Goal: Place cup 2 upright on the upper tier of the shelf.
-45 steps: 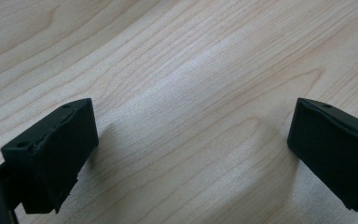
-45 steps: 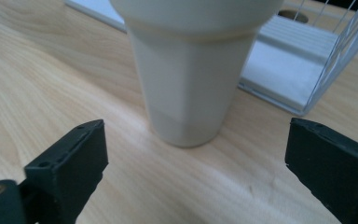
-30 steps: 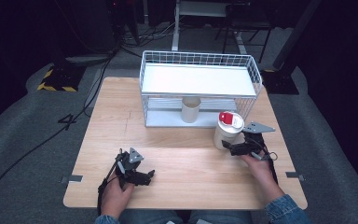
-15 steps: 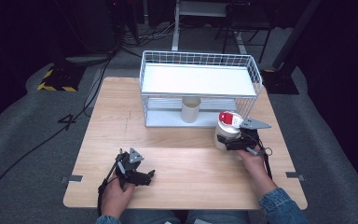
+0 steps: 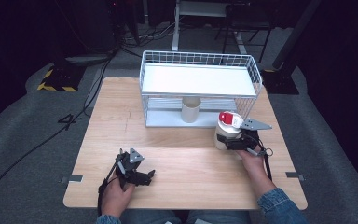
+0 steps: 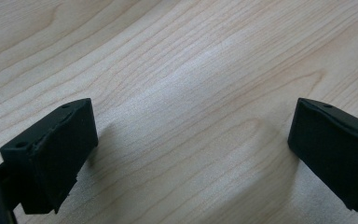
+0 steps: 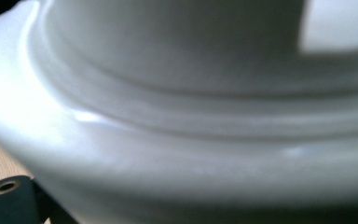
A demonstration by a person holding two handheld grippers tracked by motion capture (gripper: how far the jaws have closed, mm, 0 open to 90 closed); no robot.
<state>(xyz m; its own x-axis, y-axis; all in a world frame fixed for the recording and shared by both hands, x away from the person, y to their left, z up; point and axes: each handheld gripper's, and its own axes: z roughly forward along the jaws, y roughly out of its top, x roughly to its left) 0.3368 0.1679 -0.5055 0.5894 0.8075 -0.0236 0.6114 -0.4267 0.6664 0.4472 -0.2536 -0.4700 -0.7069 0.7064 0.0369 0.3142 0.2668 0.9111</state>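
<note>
Right hand-held gripper [image 5: 229, 143] is clamped on the white bottle [image 5: 225, 132], held just off the rack [image 5: 200, 88]. The grip sits low; the bottle could tip. Left hand-held gripper [image 5: 142, 176] rests apart on the surface [image 5: 177, 154].

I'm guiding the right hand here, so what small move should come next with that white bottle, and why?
Probably lift the white bottle slightly off the table. The right gripper is already at its side, its body close up in the right gripper view, and the wire rack stands just behind.
</note>
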